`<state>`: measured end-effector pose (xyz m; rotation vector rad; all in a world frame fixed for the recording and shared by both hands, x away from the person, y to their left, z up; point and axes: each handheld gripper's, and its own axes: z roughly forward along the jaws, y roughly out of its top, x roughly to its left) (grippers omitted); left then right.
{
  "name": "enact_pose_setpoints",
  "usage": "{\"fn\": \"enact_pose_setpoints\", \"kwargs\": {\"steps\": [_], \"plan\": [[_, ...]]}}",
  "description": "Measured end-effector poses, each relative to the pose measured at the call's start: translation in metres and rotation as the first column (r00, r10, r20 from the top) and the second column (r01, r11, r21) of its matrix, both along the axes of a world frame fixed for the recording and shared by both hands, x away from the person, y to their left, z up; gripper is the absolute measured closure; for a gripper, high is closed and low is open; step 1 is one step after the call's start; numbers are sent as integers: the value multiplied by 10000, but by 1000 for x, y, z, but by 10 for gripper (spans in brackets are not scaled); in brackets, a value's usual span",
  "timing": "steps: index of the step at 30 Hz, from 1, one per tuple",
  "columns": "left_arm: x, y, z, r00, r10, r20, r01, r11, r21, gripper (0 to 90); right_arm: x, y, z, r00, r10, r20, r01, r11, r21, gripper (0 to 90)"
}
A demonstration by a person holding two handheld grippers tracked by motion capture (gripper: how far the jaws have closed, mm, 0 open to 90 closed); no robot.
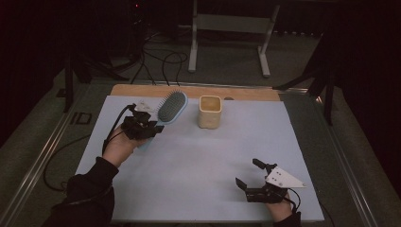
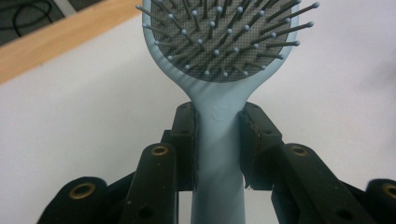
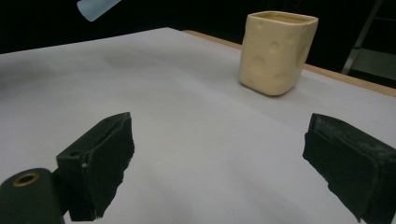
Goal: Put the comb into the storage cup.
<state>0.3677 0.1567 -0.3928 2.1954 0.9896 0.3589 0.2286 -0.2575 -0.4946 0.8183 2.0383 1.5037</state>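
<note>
A light blue hairbrush (image 1: 171,107) hangs above the white sheet at the left, bristles up. My left gripper (image 1: 142,126) is shut on its handle. In the left gripper view the two black pads (image 2: 183,140) press on both sides of the handle just below the brush (image 2: 219,121) head. A cream square cup (image 1: 210,111) stands upright at the back middle of the sheet, to the right of the brush head. My right gripper (image 1: 247,173) rests at the front right, open, with nothing between its jaws. In the right gripper view, the cup (image 3: 276,52) stands beyond the wide-apart pads (image 3: 105,163).
A white sheet (image 1: 198,161) covers the table, with a wooden strip (image 1: 194,91) along its far edge. Cables and a white frame stand (image 1: 227,28) lie on the dark floor behind. A metal rail (image 1: 42,156) runs along the left side.
</note>
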Motion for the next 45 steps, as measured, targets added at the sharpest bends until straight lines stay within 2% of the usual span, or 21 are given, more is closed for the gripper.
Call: {"fn": "enact_pose_setpoints", "kwargs": {"steps": [2,5,6,10,15,17,19,20,27,30,34,45], "plan": [[1,-4,3,9999,-93,145,97,9997,-231,701,0,0,0,10000,6,0,-6,10000,-20,83],[2,-7,5,9997,-219,129,224,9990,-380,702,0,0,0,10000,8,6,-8,10000,-6,83],[2,-9,6,9995,-185,257,194,9992,-363,701,0,0,0,10000,17,11,-17,10000,8,83],[5,-15,10,9990,-373,258,390,9968,-697,701,0,-1,0,10000,11,5,-11,10000,32,84],[6,-25,14,9966,-537,626,592,9943,-891,702,0,0,0,10000,17,-3,-17,10000,1,83],[6,-29,16,9954,-496,817,570,9943,-900,702,0,0,0,10000,10,6,-10,10000,4,83],[7,-31,17,9954,-556,786,632,9933,-969,702,0,0,0,10000,18,14,-18,10000,24,84],[7,-33,18,9943,-512,938,601,9937,-951,702,0,0,0,10000,18,14,-18,10000,24,84],[12,-47,25,9912,-500,1222,678,9870,-1459,701,0,-1,0,10000,13,16,-14,10000,20,83],[14,-51,26,9910,-474,1255,661,9866,-1494,701,0,-1,0,10000,16,10,-16,10000,23,83],[16,-58,27,9875,-502,1497,722,9867,-1454,701,0,-1,0,10000,10,15,-10,10000,41,83],[24,-80,34,9810,-438,1888,788,9802,-1819,701,1,-1,0,10000,2,-12,-2,10000,71,83]]}}
